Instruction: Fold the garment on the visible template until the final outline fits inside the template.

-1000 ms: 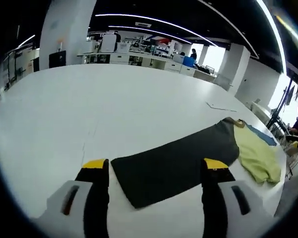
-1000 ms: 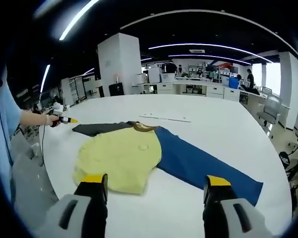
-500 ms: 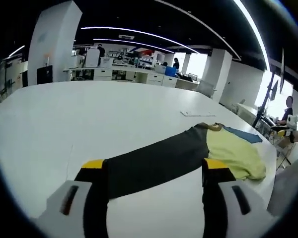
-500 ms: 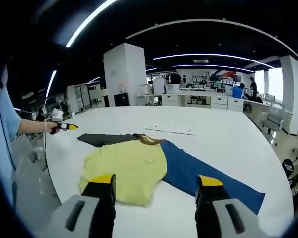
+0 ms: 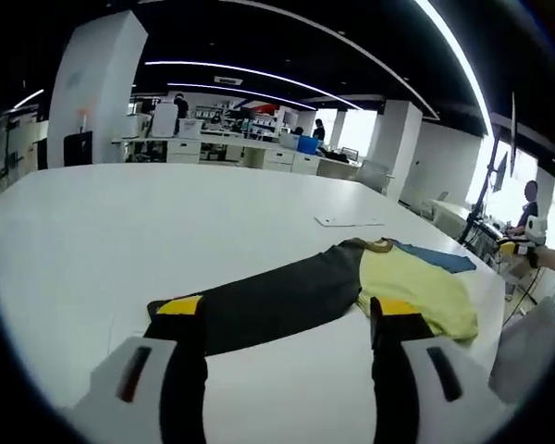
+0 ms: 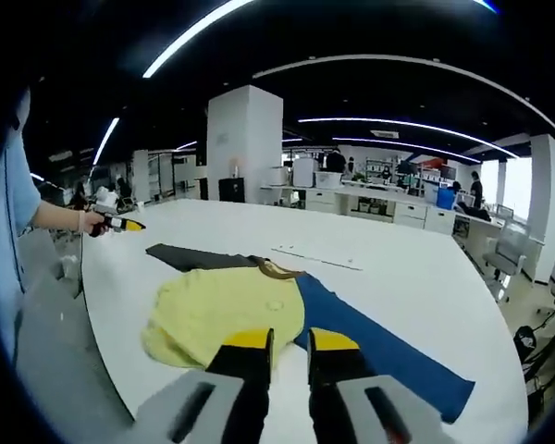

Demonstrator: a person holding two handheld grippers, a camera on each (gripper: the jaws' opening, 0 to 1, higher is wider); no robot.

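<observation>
Clearly my garment (image 6: pixel 231 310) lies spread flat on the white table (image 5: pixel 166 213), yellow body in the middle, dark sleeve (image 5: pixel 268 301) and blue sleeve (image 6: pixel 379 356) stretched opposite ways, ready for folding. My left gripper (image 5: pixel 282 310) hovers with jaws wide apart over the dark sleeve's end; my right gripper (image 6: pixel 289 338) has its jaws nearly closed on nothing, near the yellow hem. No writing is legible.

Bare table (image 5: pixel 166 213) around garment (image 5: pixel 296 296)
</observation>
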